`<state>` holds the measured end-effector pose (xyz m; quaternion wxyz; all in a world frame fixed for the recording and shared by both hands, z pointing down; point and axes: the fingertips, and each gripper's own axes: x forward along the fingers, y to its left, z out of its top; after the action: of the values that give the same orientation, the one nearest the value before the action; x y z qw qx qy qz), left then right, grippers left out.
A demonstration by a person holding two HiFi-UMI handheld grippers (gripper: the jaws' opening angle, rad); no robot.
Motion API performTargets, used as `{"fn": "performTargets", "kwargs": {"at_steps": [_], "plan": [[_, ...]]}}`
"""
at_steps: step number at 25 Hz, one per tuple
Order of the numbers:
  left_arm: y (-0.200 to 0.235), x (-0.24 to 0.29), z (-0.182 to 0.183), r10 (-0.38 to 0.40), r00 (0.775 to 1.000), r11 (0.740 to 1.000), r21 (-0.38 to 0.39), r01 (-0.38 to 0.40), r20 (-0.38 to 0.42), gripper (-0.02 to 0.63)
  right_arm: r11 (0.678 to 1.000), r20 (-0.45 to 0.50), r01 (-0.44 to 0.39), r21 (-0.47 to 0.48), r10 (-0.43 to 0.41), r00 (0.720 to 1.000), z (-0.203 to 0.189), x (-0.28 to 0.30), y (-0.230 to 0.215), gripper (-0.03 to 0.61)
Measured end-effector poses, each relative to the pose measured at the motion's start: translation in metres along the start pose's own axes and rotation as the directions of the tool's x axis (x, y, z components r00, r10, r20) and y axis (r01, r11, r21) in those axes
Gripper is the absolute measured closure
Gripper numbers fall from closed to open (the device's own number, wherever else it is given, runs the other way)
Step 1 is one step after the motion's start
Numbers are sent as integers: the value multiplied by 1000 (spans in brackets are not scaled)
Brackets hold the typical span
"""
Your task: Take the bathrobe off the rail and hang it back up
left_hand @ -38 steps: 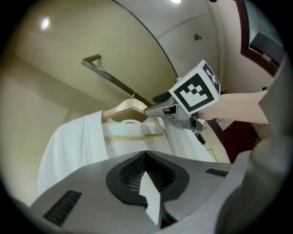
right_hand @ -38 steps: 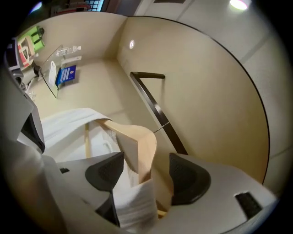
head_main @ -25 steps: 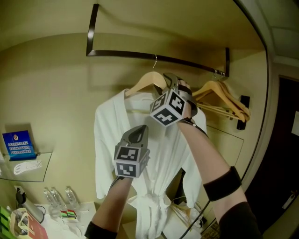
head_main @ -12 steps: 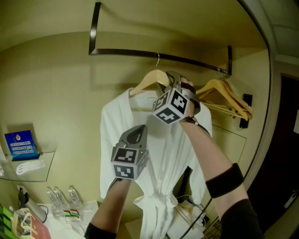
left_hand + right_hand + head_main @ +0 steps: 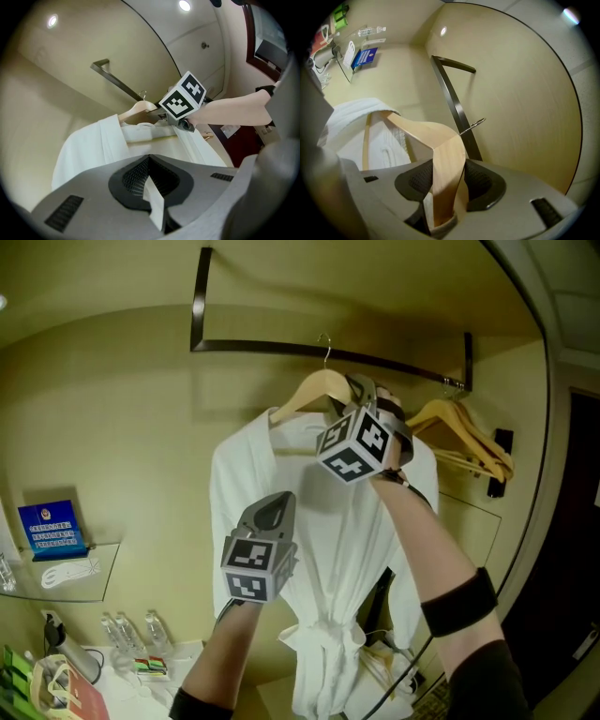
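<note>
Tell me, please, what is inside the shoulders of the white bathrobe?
A wooden hanger: its top and metal hook show above the bathrobe; its outer ends are covered by the cloth.

I am looking into a hotel room, I think, at its open wardrobe corner. A dark rail (image 5: 281, 346) is fixed on the beige wall (image 5: 112, 427). On it hangs a white bathrobe (image 5: 244, 493) on a wooden hanger (image 5: 314, 390), with spare hangers (image 5: 469, 432) beside. At lower left a glass shelf (image 5: 84, 582) carries a blue card (image 5: 52, 526), and small water bottles (image 5: 150, 632) stand below. Round lights (image 5: 184, 5) sit in the ceiling (image 5: 201, 23).
</note>
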<state>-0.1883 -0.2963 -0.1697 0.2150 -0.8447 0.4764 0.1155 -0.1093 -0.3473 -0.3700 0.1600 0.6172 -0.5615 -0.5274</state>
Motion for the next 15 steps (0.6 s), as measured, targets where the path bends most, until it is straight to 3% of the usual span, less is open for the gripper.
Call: {"fn": "performTargets", "kwargs": {"at_steps": [5,15], "plan": [[-10,-9,3,-14,1000,1000,-21,15,8,613,1000,5,-8,17,8,1000,-6,-20,3,373],[-34,-39,-50,-36,998,996,-86,32,-46,613,995,23,-92,49,91,996,-25,-67,66,373]]}}
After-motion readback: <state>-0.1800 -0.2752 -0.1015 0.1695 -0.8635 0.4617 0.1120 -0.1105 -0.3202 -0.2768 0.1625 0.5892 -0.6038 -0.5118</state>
